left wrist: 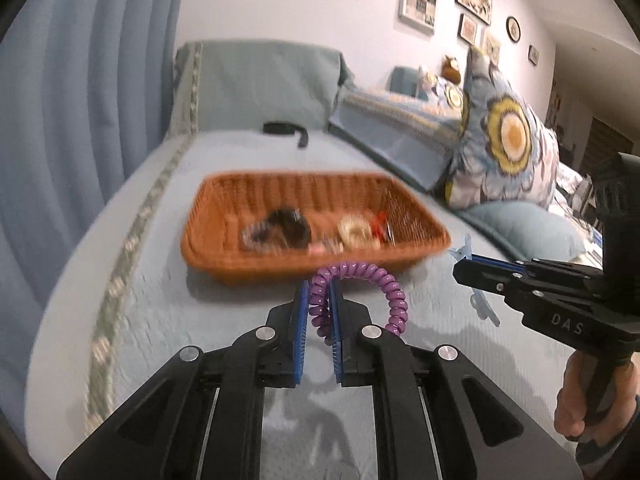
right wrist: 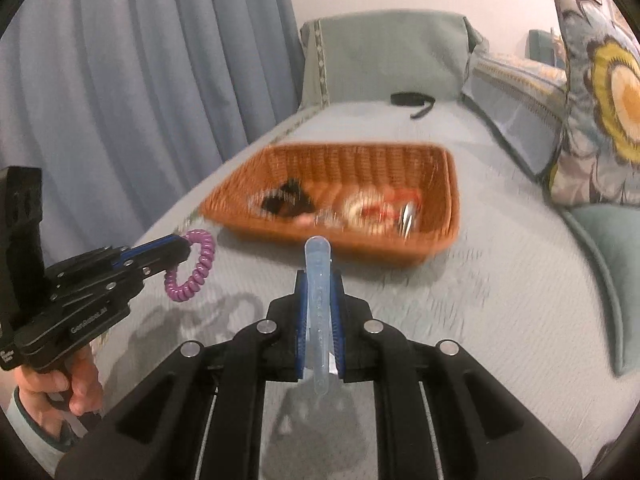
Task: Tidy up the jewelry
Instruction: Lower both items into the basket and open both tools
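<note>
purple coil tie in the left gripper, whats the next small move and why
Probably carry the left gripper forward over the wicker basket and open. It is shut on the purple coil hair tie, which hangs just short of the basket's near rim, where other accessories already lie.

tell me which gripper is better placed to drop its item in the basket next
Probably the right gripper: its clear clip already points at the basket's near rim. The left gripper, holding the purple coil, sits off the basket's left corner.
</note>
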Tool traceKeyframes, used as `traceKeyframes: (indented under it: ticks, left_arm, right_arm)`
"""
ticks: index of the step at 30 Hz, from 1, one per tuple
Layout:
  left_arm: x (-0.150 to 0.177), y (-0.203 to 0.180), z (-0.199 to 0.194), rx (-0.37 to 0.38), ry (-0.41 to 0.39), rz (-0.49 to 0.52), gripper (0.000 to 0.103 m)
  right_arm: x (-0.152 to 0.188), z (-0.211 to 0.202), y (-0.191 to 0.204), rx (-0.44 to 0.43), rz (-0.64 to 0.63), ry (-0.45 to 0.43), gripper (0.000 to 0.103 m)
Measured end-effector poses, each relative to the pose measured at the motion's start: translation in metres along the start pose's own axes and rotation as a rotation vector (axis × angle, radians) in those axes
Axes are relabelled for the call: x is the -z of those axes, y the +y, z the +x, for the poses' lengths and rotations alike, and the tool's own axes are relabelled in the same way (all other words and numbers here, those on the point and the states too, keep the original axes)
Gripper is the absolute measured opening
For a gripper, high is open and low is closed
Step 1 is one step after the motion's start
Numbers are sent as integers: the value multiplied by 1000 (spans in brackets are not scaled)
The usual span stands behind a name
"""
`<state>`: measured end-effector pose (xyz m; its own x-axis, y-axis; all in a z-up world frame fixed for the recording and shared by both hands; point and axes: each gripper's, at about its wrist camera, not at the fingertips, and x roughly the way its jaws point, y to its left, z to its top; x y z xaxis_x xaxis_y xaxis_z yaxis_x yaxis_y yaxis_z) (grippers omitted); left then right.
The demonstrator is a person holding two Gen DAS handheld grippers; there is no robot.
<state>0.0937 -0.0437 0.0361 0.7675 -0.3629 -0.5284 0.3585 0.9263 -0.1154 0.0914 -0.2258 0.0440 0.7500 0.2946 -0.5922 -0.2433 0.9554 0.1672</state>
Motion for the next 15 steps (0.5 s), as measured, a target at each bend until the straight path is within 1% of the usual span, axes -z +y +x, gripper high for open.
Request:
traceKeyframes:
  ticks: [4,8,11,15]
  left_arm:
    - [-32,5,5,-22,-54,3,8]
    - [-61,13,28,-3,-83,-50,8]
    - [-70,16,50,-17,-83,-70,8]
    - [-73,20,85,-51,-62,-108,8]
  right_arm:
    - [-37,12,-7,17,-14,-24,9]
    - [-64,33,-20,31,11,-29,9]
    - [-75,55,-31,48,39,-20,9]
    - [-81,89,-48,44,94,13,9]
